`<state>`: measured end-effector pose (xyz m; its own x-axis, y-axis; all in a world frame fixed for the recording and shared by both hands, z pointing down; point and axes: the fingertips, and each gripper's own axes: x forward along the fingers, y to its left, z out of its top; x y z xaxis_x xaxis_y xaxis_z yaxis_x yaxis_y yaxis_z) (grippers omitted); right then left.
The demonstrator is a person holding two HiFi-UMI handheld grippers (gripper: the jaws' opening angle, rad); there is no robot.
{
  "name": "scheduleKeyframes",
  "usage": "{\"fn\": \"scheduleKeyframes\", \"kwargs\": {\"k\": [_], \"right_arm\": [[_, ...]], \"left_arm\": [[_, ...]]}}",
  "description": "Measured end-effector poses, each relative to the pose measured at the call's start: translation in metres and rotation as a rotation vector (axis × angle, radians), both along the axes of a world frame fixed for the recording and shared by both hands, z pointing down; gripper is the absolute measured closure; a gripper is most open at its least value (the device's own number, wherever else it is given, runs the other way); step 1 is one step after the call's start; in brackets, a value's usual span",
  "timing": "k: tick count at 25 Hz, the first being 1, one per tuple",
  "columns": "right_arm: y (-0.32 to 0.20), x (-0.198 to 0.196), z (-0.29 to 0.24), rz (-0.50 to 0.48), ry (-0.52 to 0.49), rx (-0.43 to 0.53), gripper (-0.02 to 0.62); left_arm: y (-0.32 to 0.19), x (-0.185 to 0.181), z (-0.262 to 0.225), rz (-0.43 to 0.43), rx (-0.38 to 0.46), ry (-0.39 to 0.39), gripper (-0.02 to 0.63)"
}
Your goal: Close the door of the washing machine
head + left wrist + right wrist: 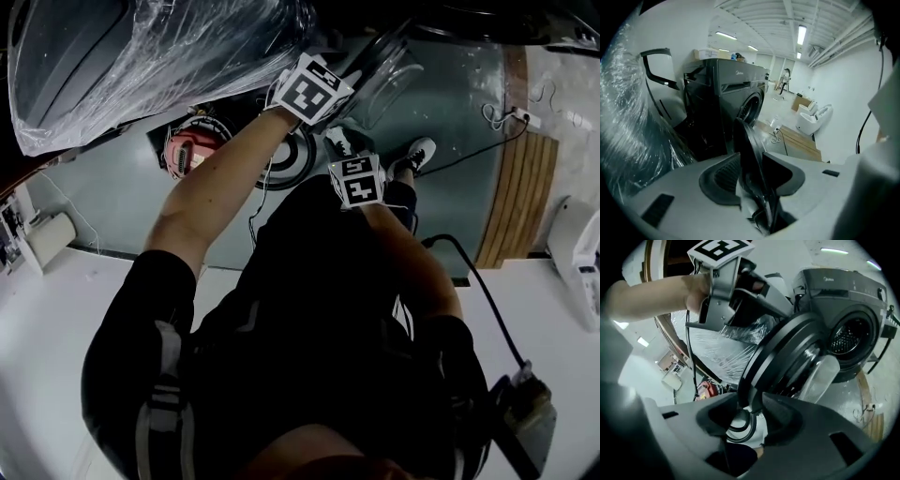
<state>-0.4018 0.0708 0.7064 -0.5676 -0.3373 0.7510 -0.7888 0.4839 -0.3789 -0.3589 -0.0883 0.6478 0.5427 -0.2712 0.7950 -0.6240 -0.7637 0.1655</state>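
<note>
Spread wide at the left gripper [757,166], set astride the thin edge of the door [749,140], with slack beside one pad and nothing clamped. Parted too at the right gripper [750,411], straddling the dark rim of the same door, again without pinching it. From the head view, placed close together along that rim, left farther from the body than right.

Outward from the jaws: hangs swung far out from the front of the washer [853,301], well apart from the drum opening [851,336], with the glass bulge turned toward the machine. Beyond the door, near the washer, a plastic-wrapped bulk [717,348].

Reads as the very first step: getting placed on the door, not yet moving it. Counts as barely begun, given the door wide open.

Next calls for nipping the rim, or just bearing on its outer face, then sweeping it round toward the opening along the hinge's arc rather than in a straight line. Needs a firm press at the end to seat the latch. Worth keeping both jaws out of the narrowing gap between rim and washer front, and moving the two together to avoid twisting the door.
</note>
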Motion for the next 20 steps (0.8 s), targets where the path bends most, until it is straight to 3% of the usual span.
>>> {"fn": "scheduleKeyframes", "kwargs": {"k": [7, 14, 20], "right_arm": [[0.027, -0.044, 0.02, -0.067, 0.005, -0.05, 0.405], [0.02, -0.053, 0.032, -0.016, 0.015, -0.072, 0.405], [0.019, -0.031, 0.04, 0.08, 0.066, -0.105, 0.405]], "left_arm": [[0.0, 0.001, 0.004, -0.025, -0.002, 0.01, 0.474], [0.004, 0.007, 0.005, -0.03, 0.002, -0.01, 0.479], [0.013, 0.018, 0.005, -0.029, 0.018, -0.03, 0.502]]}}
